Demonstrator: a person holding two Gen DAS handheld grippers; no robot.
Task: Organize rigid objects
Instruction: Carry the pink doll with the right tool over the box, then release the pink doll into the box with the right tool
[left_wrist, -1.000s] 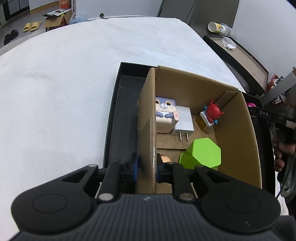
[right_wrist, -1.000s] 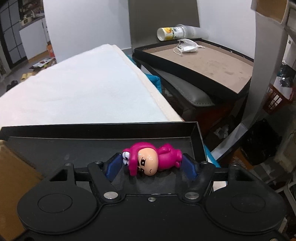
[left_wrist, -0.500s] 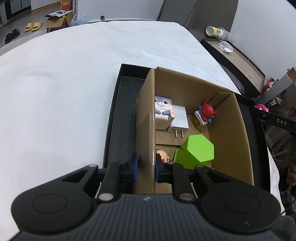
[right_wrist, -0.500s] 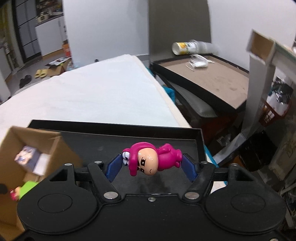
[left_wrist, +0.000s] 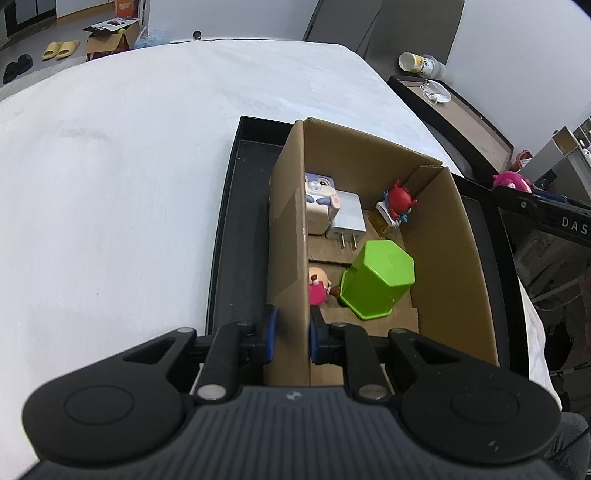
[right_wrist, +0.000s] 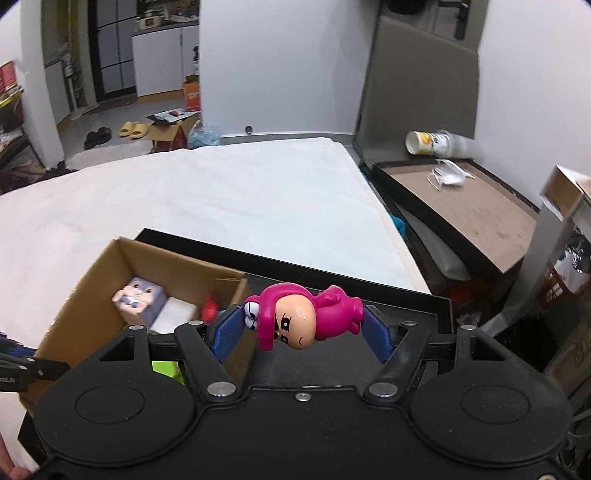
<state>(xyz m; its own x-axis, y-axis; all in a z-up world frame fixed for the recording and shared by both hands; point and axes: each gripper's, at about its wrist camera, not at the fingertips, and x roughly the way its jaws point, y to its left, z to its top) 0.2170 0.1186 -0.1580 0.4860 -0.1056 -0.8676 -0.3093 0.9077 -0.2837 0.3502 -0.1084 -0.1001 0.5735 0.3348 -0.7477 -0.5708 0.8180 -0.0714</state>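
Note:
My left gripper (left_wrist: 290, 334) is shut on the left wall of an open cardboard box (left_wrist: 439, 236) that stands in a black tray (left_wrist: 225, 236). In the box lie a green hexagonal cup (left_wrist: 376, 282), a white plug adapter (left_wrist: 347, 218), a rabbit cube (left_wrist: 319, 201), a red figure (left_wrist: 397, 201) and a small pink-clad figure (left_wrist: 317, 286). My right gripper (right_wrist: 303, 326) is shut on a pink hooded figurine (right_wrist: 303, 319), held in the air above the tray's right part, right of the box (right_wrist: 92, 280). The figurine also shows in the left wrist view (left_wrist: 511, 181).
The tray lies on a white cloth-covered table (left_wrist: 110, 166). Beyond the table's right edge stands a brown-topped side table (right_wrist: 454, 206) with a paper cup (right_wrist: 421, 142) and a face mask (right_wrist: 448, 175). Shoes and a carton lie on the floor behind.
My right gripper has risen with the figurine and shifted left, so the box now shows below it. The left gripper keeps its hold on the box wall and has lifted slightly.

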